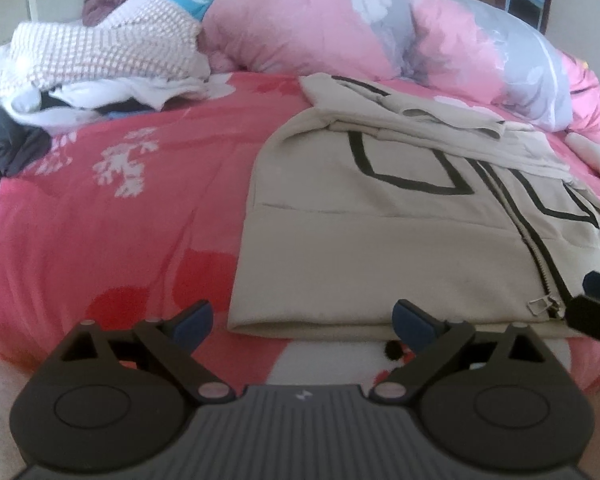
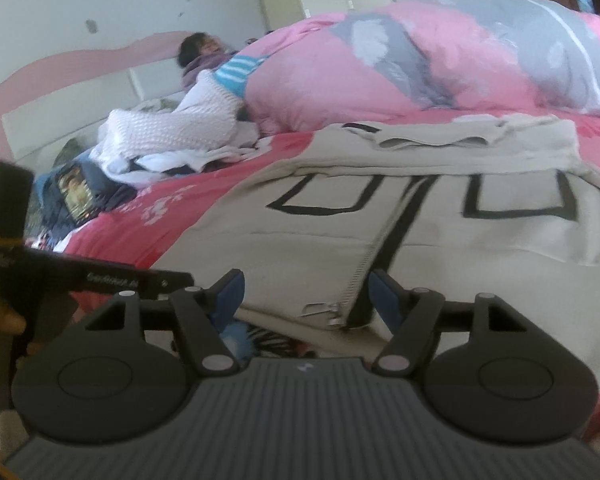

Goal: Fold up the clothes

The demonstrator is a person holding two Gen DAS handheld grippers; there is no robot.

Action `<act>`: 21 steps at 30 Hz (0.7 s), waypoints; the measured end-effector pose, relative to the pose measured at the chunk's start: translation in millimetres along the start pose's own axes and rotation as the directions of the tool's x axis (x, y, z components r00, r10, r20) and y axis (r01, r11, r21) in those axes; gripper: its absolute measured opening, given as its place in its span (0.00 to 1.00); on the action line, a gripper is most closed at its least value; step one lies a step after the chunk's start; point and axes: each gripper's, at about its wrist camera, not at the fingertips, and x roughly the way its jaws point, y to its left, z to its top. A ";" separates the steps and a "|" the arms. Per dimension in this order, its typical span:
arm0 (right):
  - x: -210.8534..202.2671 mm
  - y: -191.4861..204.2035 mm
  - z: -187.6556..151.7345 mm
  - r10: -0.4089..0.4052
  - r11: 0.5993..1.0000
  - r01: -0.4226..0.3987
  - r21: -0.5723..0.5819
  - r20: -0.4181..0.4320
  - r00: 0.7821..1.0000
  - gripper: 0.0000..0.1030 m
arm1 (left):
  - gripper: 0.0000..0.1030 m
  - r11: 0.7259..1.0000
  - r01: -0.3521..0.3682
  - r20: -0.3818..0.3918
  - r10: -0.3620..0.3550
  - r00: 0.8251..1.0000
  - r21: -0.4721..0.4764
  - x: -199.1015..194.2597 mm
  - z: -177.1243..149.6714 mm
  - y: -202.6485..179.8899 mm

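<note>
A beige zip jacket (image 1: 360, 236) with black outlined shapes lies flat on the red floral bedspread (image 1: 112, 216), sleeves folded across its upper part. My left gripper (image 1: 302, 322) is open at the jacket's near hem, left of the zipper pull (image 1: 540, 306). Part of the right gripper shows at the right edge of the left wrist view. In the right wrist view the same jacket (image 2: 480, 236) fills the middle. My right gripper (image 2: 304, 292) is open just above the hem, with the zipper pull (image 2: 320, 312) between its blue fingertips (image 2: 230, 290).
A pile of clothes (image 1: 100, 68) with a white knit sweater sits at the far left of the bed. A bunched pink and grey duvet (image 1: 380, 28) lies behind the jacket. A person (image 2: 200, 56) rests by the pink headboard. A dark garment (image 2: 76, 196) lies at the left.
</note>
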 end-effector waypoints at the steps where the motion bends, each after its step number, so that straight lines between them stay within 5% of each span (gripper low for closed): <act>1: 0.5 2.0 -0.3 0.004 1.000 -0.005 -0.007 -0.003 1.000 0.67 | 0.95 1.000 0.005 -0.003 -0.005 1.000 -0.007 0.1 0.0 1.7; 21: 10.8 8.5 -4.1 0.029 0.999 -0.030 -0.024 -0.022 0.999 0.68 | 1.00 0.995 0.061 -0.043 -0.064 0.997 -0.077 3.5 5.4 20.1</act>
